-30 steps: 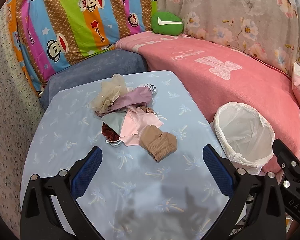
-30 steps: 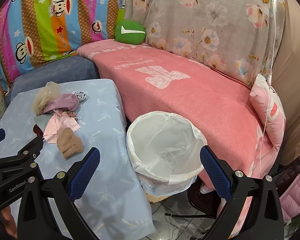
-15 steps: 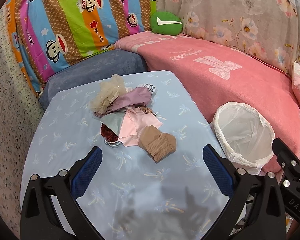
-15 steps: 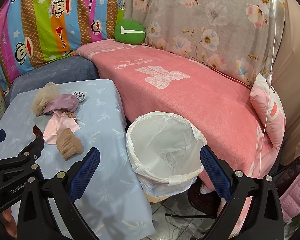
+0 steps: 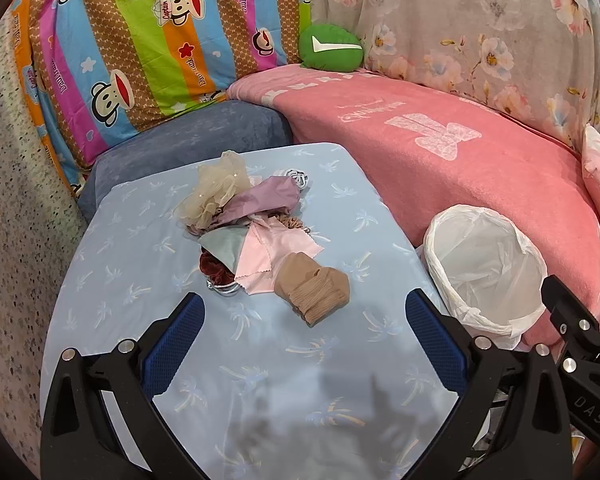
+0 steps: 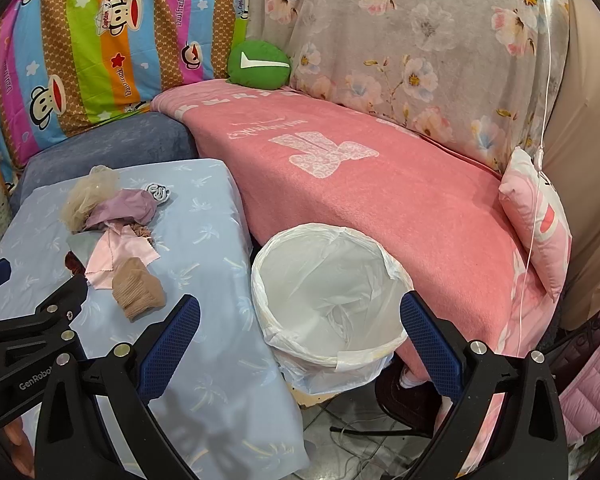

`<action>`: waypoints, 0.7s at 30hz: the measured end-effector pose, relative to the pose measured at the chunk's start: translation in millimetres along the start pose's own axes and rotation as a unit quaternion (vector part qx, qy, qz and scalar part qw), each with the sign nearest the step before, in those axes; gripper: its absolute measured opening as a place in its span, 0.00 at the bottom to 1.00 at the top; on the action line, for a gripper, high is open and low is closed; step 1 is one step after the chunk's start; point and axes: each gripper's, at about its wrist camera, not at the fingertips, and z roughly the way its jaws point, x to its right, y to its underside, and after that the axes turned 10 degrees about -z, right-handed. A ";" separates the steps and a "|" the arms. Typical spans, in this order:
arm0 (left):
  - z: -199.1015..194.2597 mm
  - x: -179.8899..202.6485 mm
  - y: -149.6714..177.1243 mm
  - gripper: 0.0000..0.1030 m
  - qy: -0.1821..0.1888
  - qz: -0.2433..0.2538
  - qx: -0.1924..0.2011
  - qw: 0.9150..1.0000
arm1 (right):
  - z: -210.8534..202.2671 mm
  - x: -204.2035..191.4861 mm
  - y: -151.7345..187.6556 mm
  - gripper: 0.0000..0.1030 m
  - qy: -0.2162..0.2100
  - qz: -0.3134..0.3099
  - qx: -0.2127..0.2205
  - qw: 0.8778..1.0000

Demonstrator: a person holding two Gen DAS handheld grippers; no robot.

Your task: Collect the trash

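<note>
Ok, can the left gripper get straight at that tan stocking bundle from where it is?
Probably yes. The left gripper is open, and the tan stocking bundle lies just ahead of its fingers at the pile's near edge, with only bare tablecloth between.

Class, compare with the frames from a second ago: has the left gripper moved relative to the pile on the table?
Barely. In the left wrist view the rolled tan stocking sits at almost the same spot against the white-lined trash bin, so the open left gripper has hardly shifted.
</note>
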 end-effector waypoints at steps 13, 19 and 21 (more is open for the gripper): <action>-0.1 1.7 -0.5 0.93 0.002 0.000 0.000 1.000 | -0.1 0.6 0.0 0.94 0.000 0.001 0.000 1.000; -1.1 2.3 -1.1 0.93 0.003 -0.001 0.000 1.000 | -0.1 0.4 0.0 0.94 0.000 0.001 0.000 1.000; -1.2 2.3 -1.1 0.93 0.003 -0.001 0.001 1.000 | -0.2 0.4 0.2 0.94 0.000 0.001 0.000 1.000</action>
